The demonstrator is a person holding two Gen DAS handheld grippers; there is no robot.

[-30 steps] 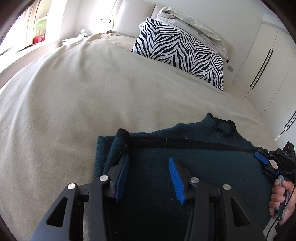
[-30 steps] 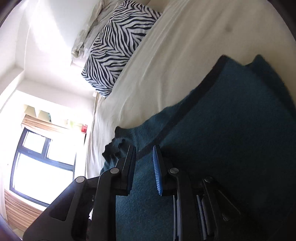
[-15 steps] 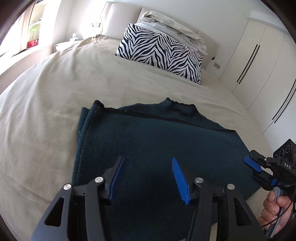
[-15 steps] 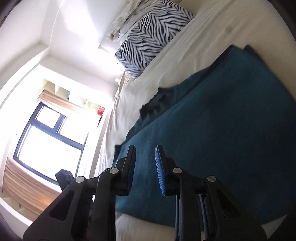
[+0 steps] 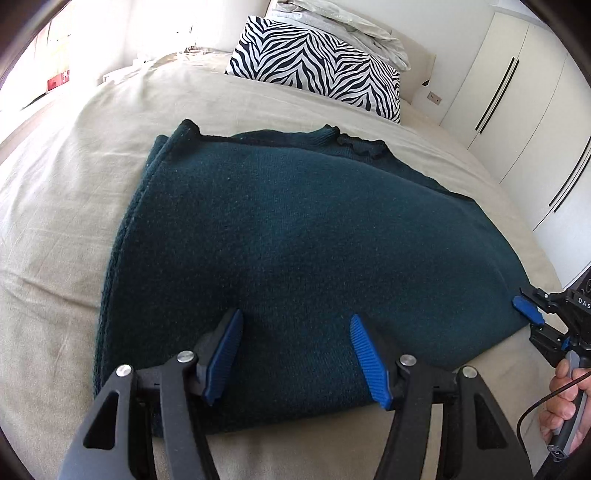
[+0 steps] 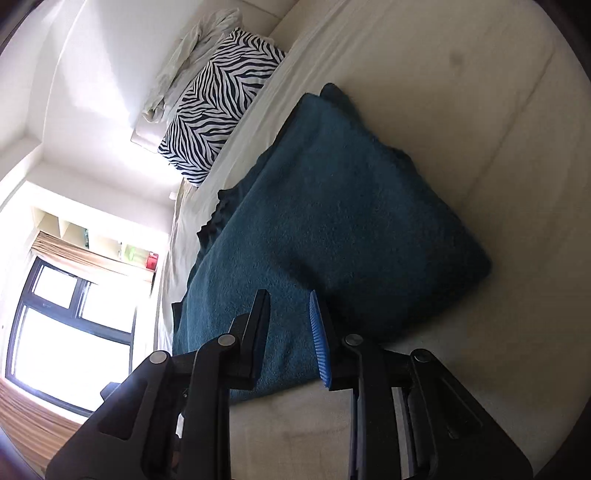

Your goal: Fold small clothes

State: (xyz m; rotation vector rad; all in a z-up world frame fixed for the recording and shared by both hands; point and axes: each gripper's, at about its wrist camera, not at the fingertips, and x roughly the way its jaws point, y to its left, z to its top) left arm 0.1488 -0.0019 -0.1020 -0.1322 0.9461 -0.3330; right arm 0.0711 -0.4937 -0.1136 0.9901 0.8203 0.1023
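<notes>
Bedroom setting: beige bedsheet is covering a wide bed and filling most of both views. White wardrobe doors with dark vertical handles are standing along the right wall in the left wrist view; a dark-framed window is glaring brightly at the lower left of the right wrist view, with a shelf above it.

Dark teal knitted garment is lying flat on the sheet in the near middle of the bed, folded into a rough rectangle with layered edges showing along its left side. A black-trimmed edge with a ruffled bit is running along its far side.

Zebra-print pillow is sitting at the far end of the bed, well apart from the garment, with a crumpled pale duvet bunched behind it.

Left gripper is hovering over the near edge of the garment, blue pads spread wide, nothing pinched between them (cloth is visible below the gap only).

Right gripper is hanging over the garment's near right corner, its jaws standing narrowly apart with an open gap, gripping nothing. From the left wrist view it is showing at the right edge, just beside the garment's corner, with a hand wrapping its handle and a thin black cable looping past.
</notes>
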